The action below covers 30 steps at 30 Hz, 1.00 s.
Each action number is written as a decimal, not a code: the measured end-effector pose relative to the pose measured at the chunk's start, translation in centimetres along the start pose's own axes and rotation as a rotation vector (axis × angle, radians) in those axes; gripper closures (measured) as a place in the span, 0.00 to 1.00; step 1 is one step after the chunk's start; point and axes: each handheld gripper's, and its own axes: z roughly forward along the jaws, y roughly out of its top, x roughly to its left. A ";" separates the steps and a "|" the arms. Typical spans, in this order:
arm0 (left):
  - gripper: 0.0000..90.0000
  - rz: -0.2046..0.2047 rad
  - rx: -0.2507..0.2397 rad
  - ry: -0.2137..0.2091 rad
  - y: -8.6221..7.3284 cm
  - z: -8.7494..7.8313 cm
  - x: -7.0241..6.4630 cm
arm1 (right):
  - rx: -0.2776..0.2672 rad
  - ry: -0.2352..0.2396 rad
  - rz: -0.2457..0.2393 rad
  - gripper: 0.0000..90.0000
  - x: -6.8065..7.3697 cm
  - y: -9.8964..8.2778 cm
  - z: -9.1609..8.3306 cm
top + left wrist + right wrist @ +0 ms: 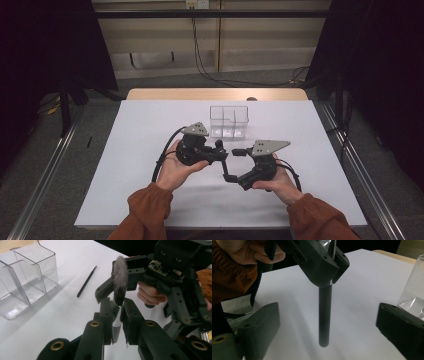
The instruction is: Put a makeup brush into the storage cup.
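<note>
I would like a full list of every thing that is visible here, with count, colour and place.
Makeup brush: one, grey bristles, silver ferrule, black handle; clamped in the left claw.
Thin stick: one, black; on the sheet beside the organiser.
Organiser: one, clear, compartmented; far centre of the sheet.
Sheet: one, white; covers the table.
Table: one, wooden; far edge showing.
Left claw: black, shut on the brush.
Right claw: black, open around the handle.
Sleeves: two, rust orange; bottom.

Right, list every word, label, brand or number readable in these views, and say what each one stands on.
None: no readable text in any view.
Clear organiser: plain, no label.
Brush: no brand visible on the handle.
Thin black stick: unmarked.
Circuit board on the right tool: any marks are too small to read.
</note>
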 end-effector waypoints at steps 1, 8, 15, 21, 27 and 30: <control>0.88 -0.001 0.000 0.001 0.0 0.0 0.0 | -0.001 0.001 0.009 0.15 0.0 0.0 0.1; 0.88 -0.008 -0.001 0.003 -0.2 0.4 0.0 | -0.013 0.006 -0.007 0.44 0.0 -0.1 0.4; 0.88 -0.007 0.009 -0.001 -0.2 0.7 -0.1 | 0.001 0.006 0.001 0.65 -0.1 -0.2 0.4; 0.88 -0.005 0.012 -0.004 -0.3 0.8 0.0 | 0.010 0.006 0.014 0.78 -0.2 -0.4 0.6; 0.88 -0.011 0.006 -0.001 -0.3 0.9 0.0 | 0.004 0.009 0.021 0.88 -0.3 -0.4 0.6; 0.88 -0.008 0.002 0.000 -0.3 0.9 0.0 | 0.007 0.006 0.014 0.88 -0.2 -0.4 0.6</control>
